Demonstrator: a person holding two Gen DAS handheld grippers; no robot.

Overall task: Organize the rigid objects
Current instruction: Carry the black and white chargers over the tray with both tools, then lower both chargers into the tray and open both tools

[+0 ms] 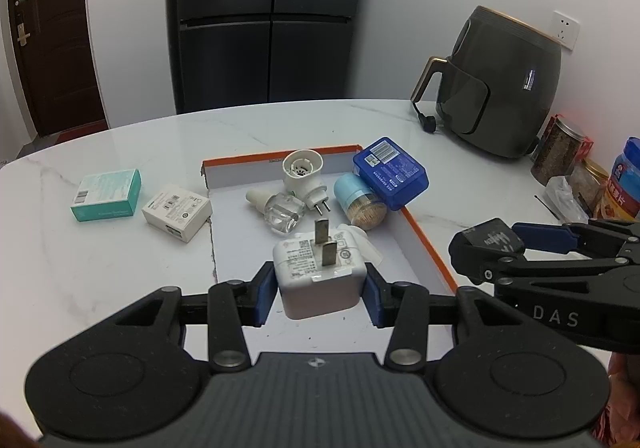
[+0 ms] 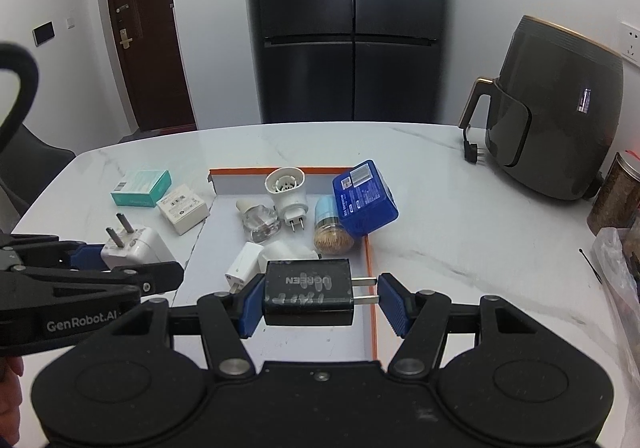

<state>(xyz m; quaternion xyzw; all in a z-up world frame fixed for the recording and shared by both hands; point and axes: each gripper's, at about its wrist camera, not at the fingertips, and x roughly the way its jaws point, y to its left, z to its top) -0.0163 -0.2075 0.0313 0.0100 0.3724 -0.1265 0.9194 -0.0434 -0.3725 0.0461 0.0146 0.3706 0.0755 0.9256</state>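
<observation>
My left gripper point(image 1: 320, 290) clamps white charger point(image 1: 318, 272), prongs up; right gripper point(image 2: 320, 302) pinches black UGREEN charger point(image 2: 308, 294) lengthwise, both over the orange-edged tray point(image 1: 430, 244).

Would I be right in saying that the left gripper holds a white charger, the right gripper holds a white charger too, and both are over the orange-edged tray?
Not quite: the right gripper holds a black charger, as the right wrist view shows. The left gripper does hold a white charger, and both are over the orange-edged tray.
</observation>
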